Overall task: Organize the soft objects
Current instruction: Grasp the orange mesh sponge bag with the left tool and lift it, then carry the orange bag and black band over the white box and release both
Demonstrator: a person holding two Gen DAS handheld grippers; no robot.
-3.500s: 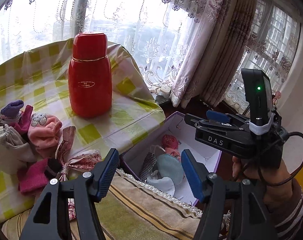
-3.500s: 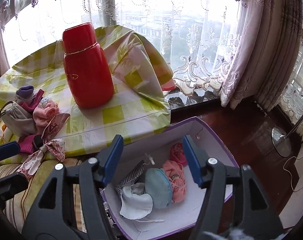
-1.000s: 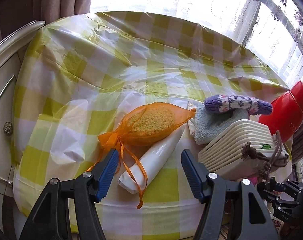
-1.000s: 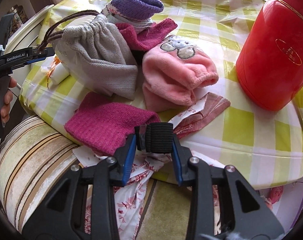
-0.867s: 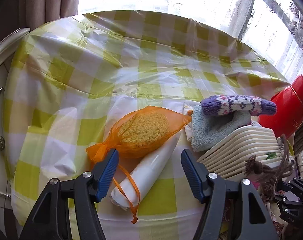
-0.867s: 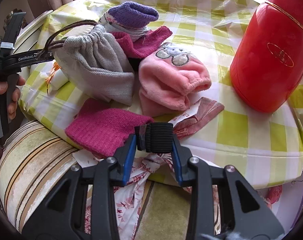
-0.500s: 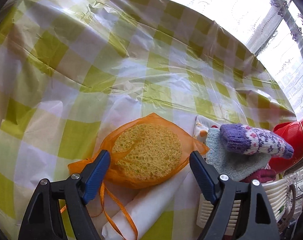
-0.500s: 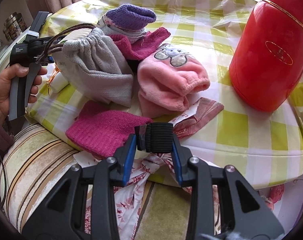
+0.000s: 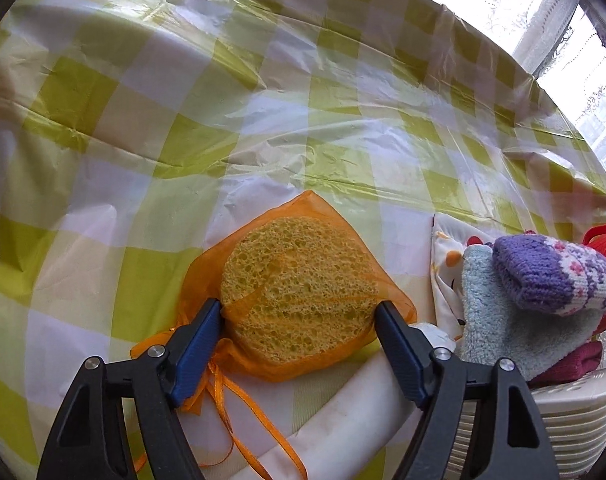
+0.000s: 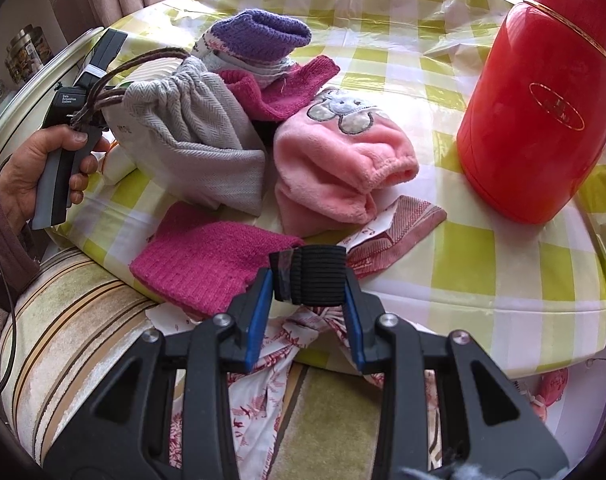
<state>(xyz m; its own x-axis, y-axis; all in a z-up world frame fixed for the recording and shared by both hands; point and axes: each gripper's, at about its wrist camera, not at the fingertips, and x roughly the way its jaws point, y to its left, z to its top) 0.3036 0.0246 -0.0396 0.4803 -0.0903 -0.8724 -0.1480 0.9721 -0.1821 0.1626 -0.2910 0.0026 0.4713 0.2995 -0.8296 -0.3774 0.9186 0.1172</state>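
An orange mesh bag with a yellow sponge lies on the green-checked tablecloth. My left gripper straddles it. The jaws are closing, and both blue pads touch the sponge's sides. My right gripper is shut on a black elastic roll, held just above the table's near edge. Behind the roll lie a magenta knit piece, a pink fleece hat, a grey drawstring bag and a purple knit sock.
A red flask stands at the right of the table. A white roll, a light blue cloth and a ribbed white case lie beside the sponge. A striped cushion and floral cloth sit below the table edge.
My left gripper has come down and closer over the sponge bag, so its pads now sit at the sponge's sides. The right gripper keeps its hold on the black roll and stays put.
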